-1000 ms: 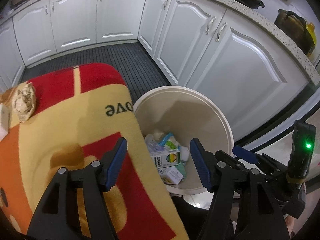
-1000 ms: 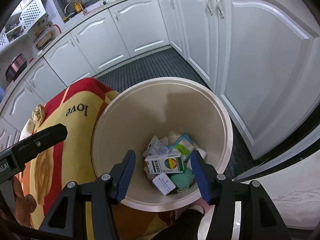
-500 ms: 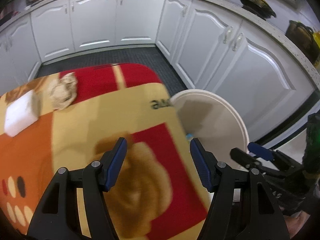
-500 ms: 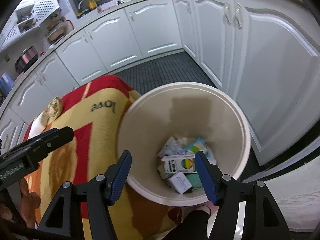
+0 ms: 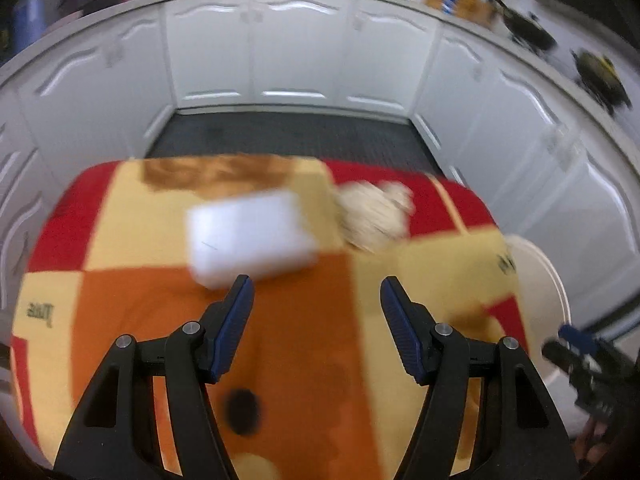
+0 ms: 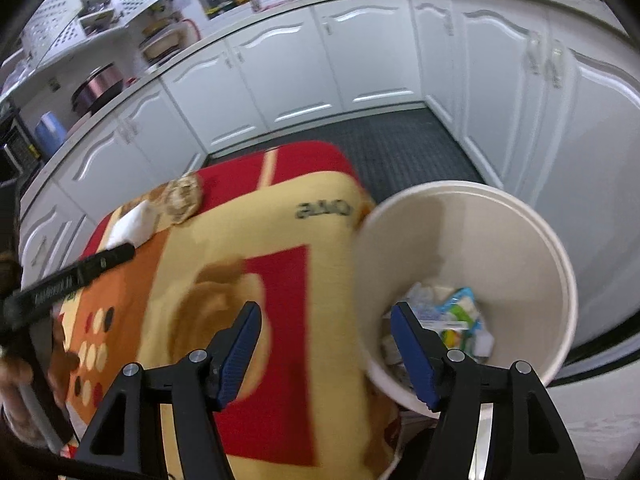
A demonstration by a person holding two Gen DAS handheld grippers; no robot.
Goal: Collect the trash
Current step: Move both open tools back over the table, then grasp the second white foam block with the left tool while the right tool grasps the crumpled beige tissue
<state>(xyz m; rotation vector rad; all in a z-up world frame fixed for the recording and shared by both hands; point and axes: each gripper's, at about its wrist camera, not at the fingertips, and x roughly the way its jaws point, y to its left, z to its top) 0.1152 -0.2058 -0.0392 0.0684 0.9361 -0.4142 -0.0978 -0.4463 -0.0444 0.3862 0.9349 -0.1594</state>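
A white block (image 5: 250, 234) and a crumpled paper ball (image 5: 374, 216) lie on the red, orange and yellow cloth (image 5: 304, 344) over a table. My left gripper (image 5: 316, 292) hovers just short of the block, its jaws opening with nothing between them. In the right wrist view the cream trash bin (image 6: 560, 280) stands right of the table with several boxes and wrappers (image 6: 452, 320) inside. My right gripper (image 6: 326, 318) hangs over the cloth's edge beside the bin, jaws opening and empty. The paper ball (image 6: 182, 198) and block (image 6: 132, 226) show far left there.
White kitchen cabinets (image 5: 296, 60) ring the table, with a dark ribbed floor mat (image 5: 288, 136) between them. Pots and pans (image 5: 600, 76) sit on the counter at right. The bin's rim (image 5: 548, 276) shows at the right edge of the left wrist view.
My left gripper swung left from the bin across the cloth to the block and paper ball. My right gripper also shifted left, off the bin's middle toward the table edge, and widened.
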